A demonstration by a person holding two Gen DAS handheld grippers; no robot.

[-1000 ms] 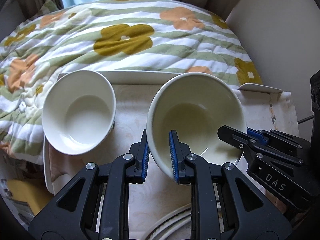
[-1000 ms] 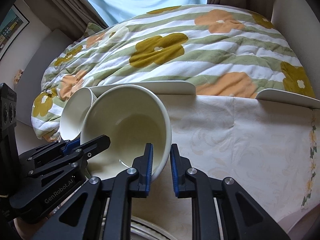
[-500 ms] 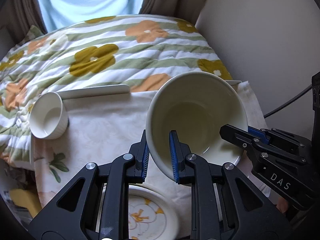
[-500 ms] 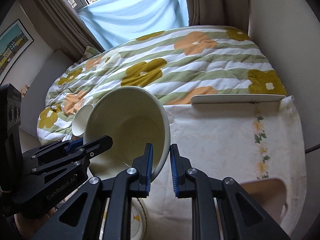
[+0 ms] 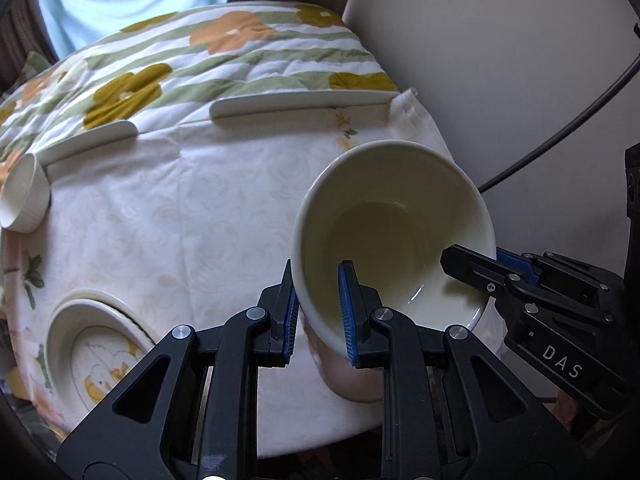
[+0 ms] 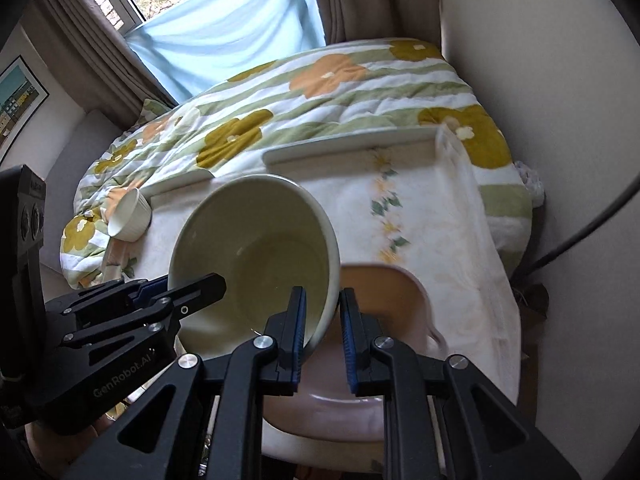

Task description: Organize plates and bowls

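Left gripper [image 5: 316, 312] and right gripper [image 6: 322, 330] each pinch opposite rims of the cream bowl [image 5: 394, 236], held aloft.

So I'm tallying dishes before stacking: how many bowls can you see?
3, maybe more out of sight. A large cream bowl held in the air by both hand-held grippers; a small ribbed white bowl at the table's far left; a pink bowl beneath the held one.

Setting: home bedroom | Evidence: floral quilt [image 6: 320, 92] on bed; curtained window [image 6: 224, 28]; framed picture [image 6: 20, 96] on wall
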